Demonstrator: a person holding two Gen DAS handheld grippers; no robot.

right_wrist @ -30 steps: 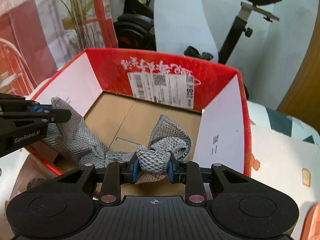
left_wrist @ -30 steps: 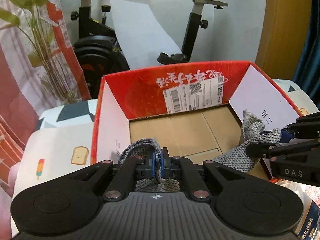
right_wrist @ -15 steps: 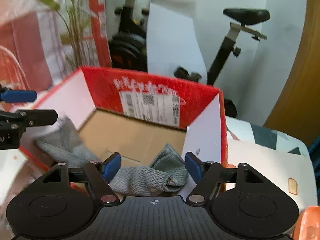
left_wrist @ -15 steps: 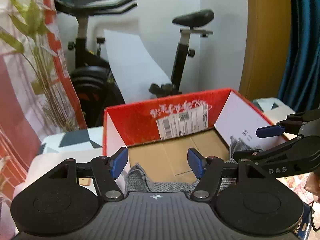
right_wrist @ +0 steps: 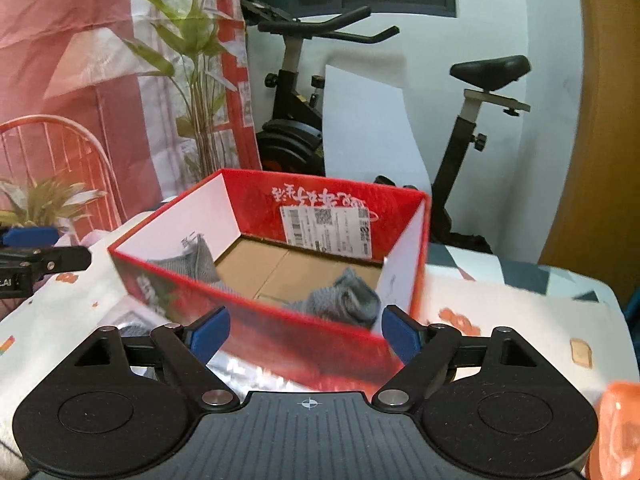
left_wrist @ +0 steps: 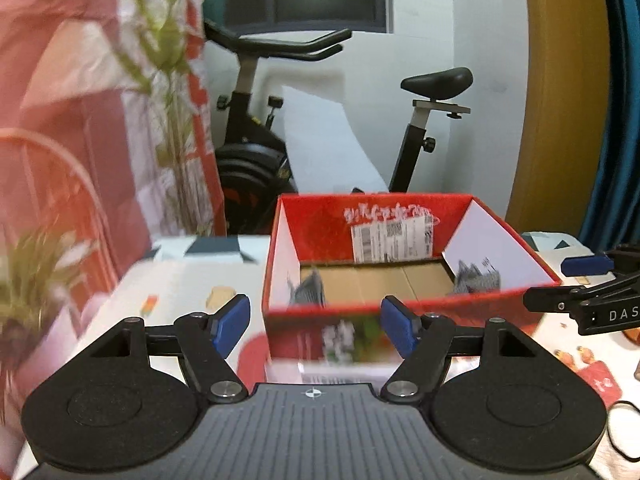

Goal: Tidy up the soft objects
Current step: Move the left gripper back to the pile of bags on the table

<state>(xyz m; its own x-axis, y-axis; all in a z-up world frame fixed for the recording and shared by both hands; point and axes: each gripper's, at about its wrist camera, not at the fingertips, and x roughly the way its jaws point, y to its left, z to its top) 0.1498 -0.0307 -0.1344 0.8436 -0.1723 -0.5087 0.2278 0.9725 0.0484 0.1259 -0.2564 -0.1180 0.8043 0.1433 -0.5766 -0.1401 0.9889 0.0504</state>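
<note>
A grey knitted cloth (right_wrist: 340, 298) lies inside the red cardboard box (right_wrist: 280, 320), draped from its left wall to its right corner. In the left wrist view the cloth (left_wrist: 478, 278) shows at both inner sides of the box (left_wrist: 400, 308). My left gripper (left_wrist: 316, 328) is open and empty, pulled back in front of the box's near wall. My right gripper (right_wrist: 306, 330) is open and empty, also in front of the box. Each gripper shows at the edge of the other's view, the right one (left_wrist: 588, 284) and the left one (right_wrist: 36, 248).
The box stands on a table with a white patterned cloth (right_wrist: 520, 320). An exercise bike (right_wrist: 304, 120) and a white board stand behind it. A plant (right_wrist: 192, 60) and a red wire chair (right_wrist: 60, 160) are at the left. An orange object (right_wrist: 616, 420) sits at the right.
Both grippers opened and let go of the grey cloth, which dropped into the box. Both then drew back and up, away from the box.
</note>
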